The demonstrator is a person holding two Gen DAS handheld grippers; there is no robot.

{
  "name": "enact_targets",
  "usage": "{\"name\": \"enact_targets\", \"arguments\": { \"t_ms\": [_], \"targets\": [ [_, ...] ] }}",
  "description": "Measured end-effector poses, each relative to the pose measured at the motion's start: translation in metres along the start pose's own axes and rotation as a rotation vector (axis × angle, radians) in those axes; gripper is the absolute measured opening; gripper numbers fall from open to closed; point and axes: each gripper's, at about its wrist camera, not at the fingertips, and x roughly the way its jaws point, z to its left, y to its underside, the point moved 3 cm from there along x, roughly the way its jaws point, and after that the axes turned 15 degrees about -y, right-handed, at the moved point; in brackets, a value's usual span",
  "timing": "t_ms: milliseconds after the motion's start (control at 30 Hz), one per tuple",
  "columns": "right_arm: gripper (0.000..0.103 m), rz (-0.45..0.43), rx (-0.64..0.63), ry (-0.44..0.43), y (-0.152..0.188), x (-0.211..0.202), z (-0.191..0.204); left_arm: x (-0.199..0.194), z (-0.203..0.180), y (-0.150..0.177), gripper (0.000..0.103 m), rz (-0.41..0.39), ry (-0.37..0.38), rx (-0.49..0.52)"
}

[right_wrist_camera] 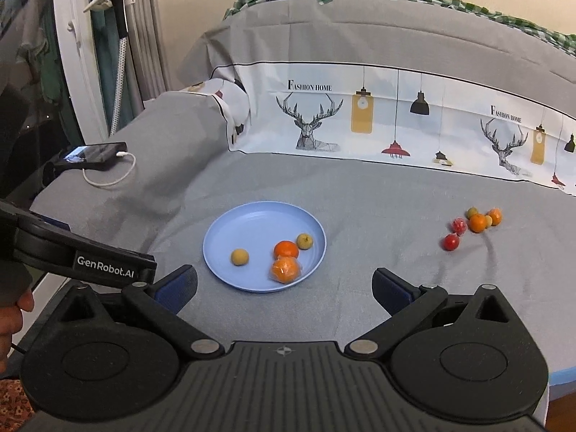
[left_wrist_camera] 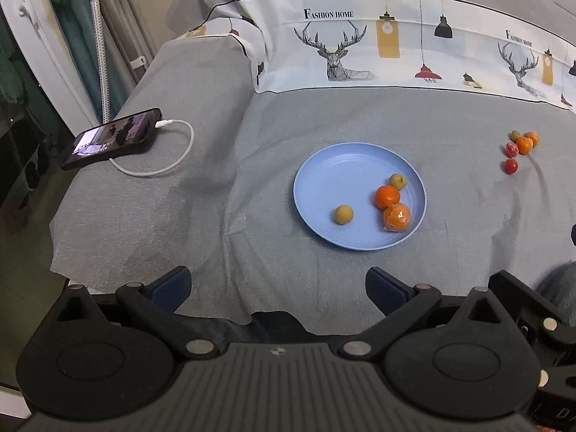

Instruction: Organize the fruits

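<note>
While both tools hover low over the near edge of the grey sheet [left_wrist_camera: 201, 216], the left gripper [left_wrist_camera: 277, 288] has its jaws spread wide with nothing between them, and the right gripper [right_wrist_camera: 284, 288] is spread just as wide and equally empty. Ahead of the left gripper and slightly to its right lies the blue plate [left_wrist_camera: 324, 165]; from the right gripper the same plate [right_wrist_camera: 252, 216] sits just ahead and a little left. On it rest four fruits: a bare orange [left_wrist_camera: 387, 196], a plastic-wrapped orange [left_wrist_camera: 396, 217] touching it on the near side, a small yellow-green fruit [left_wrist_camera: 397, 181] by the far rim, and another yellowish fruit [left_wrist_camera: 343, 214] apart to the left. Well off to the right, a loose cluster of fruits [right_wrist_camera: 475, 224] lies on the sheet, clear of the plate. Far left, a phone [left_wrist_camera: 115, 136] lies plugged into a white cable [left_wrist_camera: 169, 158].
</note>
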Motion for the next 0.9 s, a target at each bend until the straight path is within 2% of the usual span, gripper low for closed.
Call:
{"name": "enact_targets", "arguments": {
  "t_ms": [900],
  "targets": [
    [0.102,-0.006,0.007,-0.031,0.006,0.0,-0.003,-0.001,-0.012,0.0,0.103,-0.005,-0.009,0.047]
  ]
}}
